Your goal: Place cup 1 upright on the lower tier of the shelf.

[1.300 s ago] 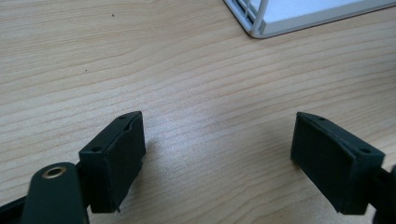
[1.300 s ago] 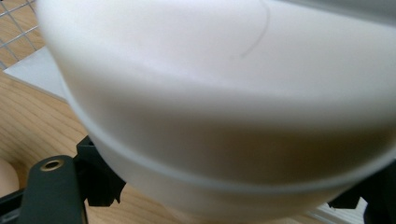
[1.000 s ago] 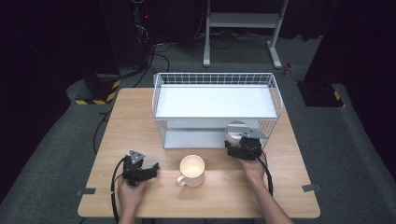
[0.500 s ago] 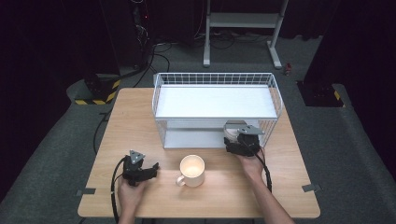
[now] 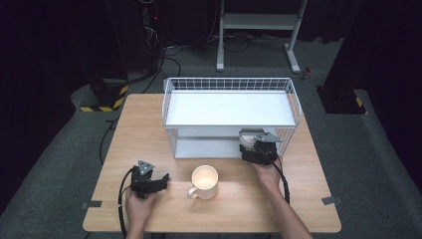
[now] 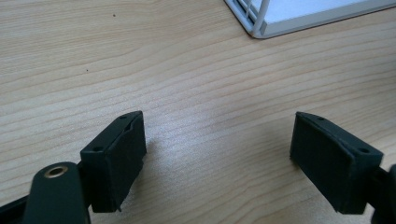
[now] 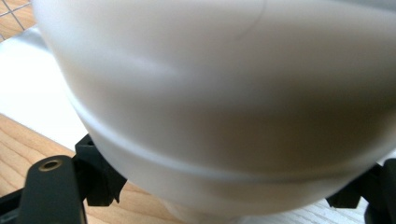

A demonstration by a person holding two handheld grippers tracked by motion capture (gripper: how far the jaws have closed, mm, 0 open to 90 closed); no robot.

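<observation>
A white bowl [image 5: 246, 135] sits at the front opening of the white wire rack [image 5: 169, 99], at its lower shelf on the right. My right gripper [image 5: 254, 145] reaches toward it from the near side. In the right gripper view the bowl [image 7: 224, 93] is between the jaws of the right gripper [image 7: 233, 186], low on its sides, with the pads against it. These jaws have just been opening a little. A cream mug [image 5: 204, 181] stands in front of the rack. To the mug's left, my left gripper [image 5: 163, 178] rests on the table, and its own view shows the left gripper [image 6: 217, 126] open over bare wood.
The rack has a flat white top shelf and a wire rail around it; one corner [image 6: 261, 23] shows in the left gripper view. The wooden table [image 5: 308, 199] ends near my forearms. A metal stand [image 5: 259, 22] and cables lie on the dark floor beyond.
My right gripper has moved a little away from me toward the rack's lower shelf, carrying the bowl. The left gripper and the mug have stayed put.
</observation>
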